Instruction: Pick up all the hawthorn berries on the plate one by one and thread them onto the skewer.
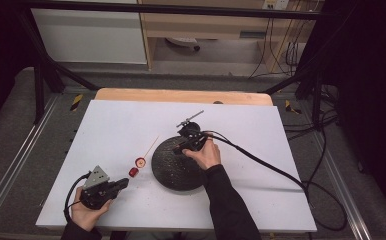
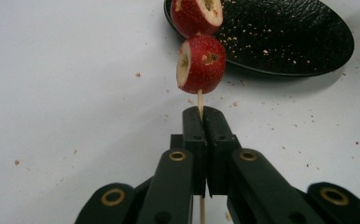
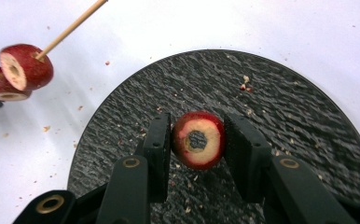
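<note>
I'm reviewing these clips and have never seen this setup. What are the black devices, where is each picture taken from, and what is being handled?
No robot here: a person holds a two-jaw gripper in each hand. The high view looks down on a white table. The left gripper is near the front edge; the right gripper is over a black plate.

The other two pictures come from cameras riding on each gripper, looking along its black jaws. In the left gripper view, the jaws are shut on a thin wooden skewer with two cored red fruit pieces threaded on it. In the right gripper view, the jaws bracket a third cored fruit piece above the plate, apparently gripping it. Crumbs dot the plate and table.
</note>
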